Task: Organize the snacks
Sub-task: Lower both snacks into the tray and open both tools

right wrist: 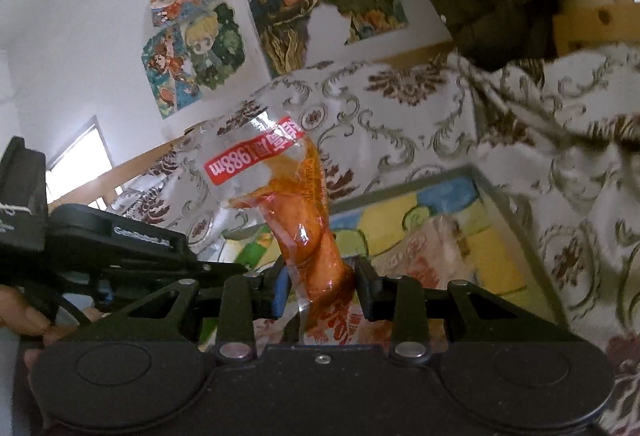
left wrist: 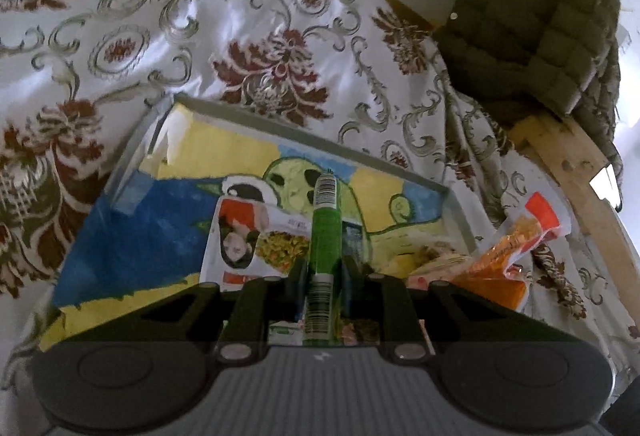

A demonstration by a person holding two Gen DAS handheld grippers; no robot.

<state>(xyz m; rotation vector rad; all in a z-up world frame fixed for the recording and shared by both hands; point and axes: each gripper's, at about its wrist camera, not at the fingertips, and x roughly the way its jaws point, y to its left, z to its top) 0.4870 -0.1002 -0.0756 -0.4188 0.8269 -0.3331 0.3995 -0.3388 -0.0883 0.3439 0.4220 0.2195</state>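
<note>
Over the painted tray (left wrist: 416,177) on a floral bedspread (left wrist: 224,7), my left gripper (left wrist: 325,268) pinches a green stick packet (left wrist: 326,220); my right gripper (right wrist: 320,286) clamps an orange snack pouch (right wrist: 308,220).

Floral bedspread (left wrist: 240,3) carries painted tray (left wrist: 304,133); green jacket (left wrist: 532,23) at edge.

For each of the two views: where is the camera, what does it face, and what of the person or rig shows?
Left wrist: on the left gripper, looking down at the painted tray; it grips a green packet.
Right wrist: on the right gripper, gripping an orange snack pouch, facing wall posters; a hand shows.
Shared: tray, floral cloth, green jacket.
</note>
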